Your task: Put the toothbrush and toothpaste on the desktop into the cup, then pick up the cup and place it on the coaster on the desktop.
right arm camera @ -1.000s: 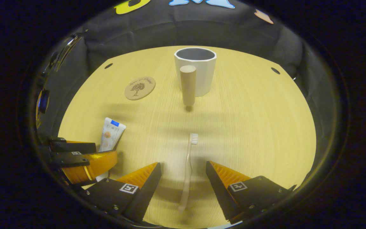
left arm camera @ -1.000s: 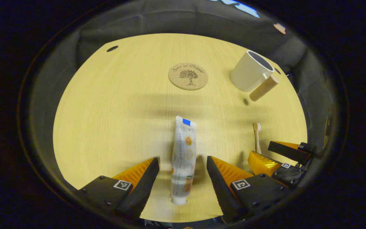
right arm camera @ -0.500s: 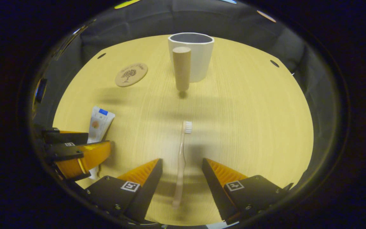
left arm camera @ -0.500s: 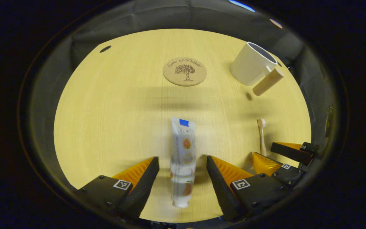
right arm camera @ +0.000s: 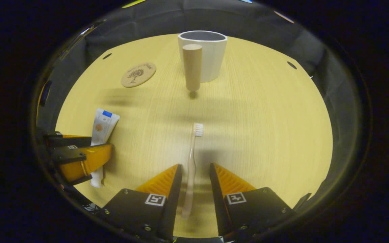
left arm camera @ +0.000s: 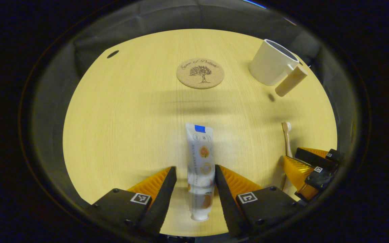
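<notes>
A white toothpaste tube [left arm camera: 199,152] lies flat on the wooden desktop [left arm camera: 123,118], cap end nearest me. My left gripper [left arm camera: 194,172] straddles its lower half, open but narrowed, with a thin gap still on the left side. A pale toothbrush [right arm camera: 191,152] also lies flat, bristles pointing away, and its handle runs between the fingers of my right gripper [right arm camera: 195,170], which is open with small gaps on both sides. The white cup [right arm camera: 209,57] with a wooden handle [right arm camera: 192,67] stands upright at the far edge. A round cork coaster [right arm camera: 138,74] lies left of it, bare.
In the right gripper view, the left gripper [right arm camera: 79,148] sits low at the left over the toothpaste [right arm camera: 101,125]. In the left gripper view, the right gripper [left arm camera: 304,162] sits at the far right by the toothbrush [left arm camera: 286,133]. Black cloth walls ring the desktop, and small holes [right arm camera: 291,65] mark its far corners.
Both grippers have narrowed their fingers around the toothpaste and the toothbrush, and both have come down a little closer to the desktop. The tube, brush, cup and coaster have stayed in place.
</notes>
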A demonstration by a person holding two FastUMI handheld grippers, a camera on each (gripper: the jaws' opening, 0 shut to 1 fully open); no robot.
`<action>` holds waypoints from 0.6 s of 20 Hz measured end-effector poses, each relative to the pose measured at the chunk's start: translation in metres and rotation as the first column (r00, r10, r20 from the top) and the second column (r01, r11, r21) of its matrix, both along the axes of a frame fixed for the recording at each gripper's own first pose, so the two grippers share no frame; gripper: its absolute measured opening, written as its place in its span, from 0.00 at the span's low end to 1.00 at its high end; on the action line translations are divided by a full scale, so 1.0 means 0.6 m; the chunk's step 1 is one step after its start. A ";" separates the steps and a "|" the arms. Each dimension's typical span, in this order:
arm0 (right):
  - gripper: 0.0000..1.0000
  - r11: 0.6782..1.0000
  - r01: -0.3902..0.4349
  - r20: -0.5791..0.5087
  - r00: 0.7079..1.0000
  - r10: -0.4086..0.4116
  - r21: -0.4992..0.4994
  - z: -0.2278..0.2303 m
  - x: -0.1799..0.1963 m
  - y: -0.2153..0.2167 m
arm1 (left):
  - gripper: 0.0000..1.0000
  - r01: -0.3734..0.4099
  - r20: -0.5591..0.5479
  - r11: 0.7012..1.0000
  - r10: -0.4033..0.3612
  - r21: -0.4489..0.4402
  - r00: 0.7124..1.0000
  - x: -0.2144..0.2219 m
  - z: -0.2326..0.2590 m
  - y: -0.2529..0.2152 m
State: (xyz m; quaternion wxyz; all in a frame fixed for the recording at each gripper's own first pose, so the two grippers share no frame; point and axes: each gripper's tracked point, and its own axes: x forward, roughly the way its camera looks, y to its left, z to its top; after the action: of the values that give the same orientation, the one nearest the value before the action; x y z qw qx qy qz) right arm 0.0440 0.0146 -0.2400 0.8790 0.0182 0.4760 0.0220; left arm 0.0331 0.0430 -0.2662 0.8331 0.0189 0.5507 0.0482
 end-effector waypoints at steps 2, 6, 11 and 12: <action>0.36 1.000 0.010 -0.008 1.000 -0.010 0.004 -0.001 0.000 0.001 | 0.66 0.002 -0.003 1.000 -0.002 0.005 1.000 -0.002 0.000 0.001; 0.20 1.000 -0.008 -0.008 1.000 0.009 0.006 0.002 0.000 0.002 | 0.55 0.017 -0.013 1.000 -0.017 0.006 1.000 0.000 -0.001 -0.004; 0.10 0.999 -0.032 0.025 0.999 0.031 0.023 0.004 0.014 0.004 | 0.51 0.026 -0.016 1.000 -0.026 0.008 1.000 0.000 0.000 -0.006; 0.04 0.999 -0.042 0.033 0.999 0.041 0.027 0.011 -0.001 0.003 | 0.50 0.024 -0.012 1.000 -0.024 0.012 1.000 0.001 0.002 -0.005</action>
State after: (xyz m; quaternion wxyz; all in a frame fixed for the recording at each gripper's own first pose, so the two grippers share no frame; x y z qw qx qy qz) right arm 0.0436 0.0165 -0.2334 0.8855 0.0203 0.4617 0.0472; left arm 0.0337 0.0401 -0.2648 0.8303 0.0308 0.5550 0.0414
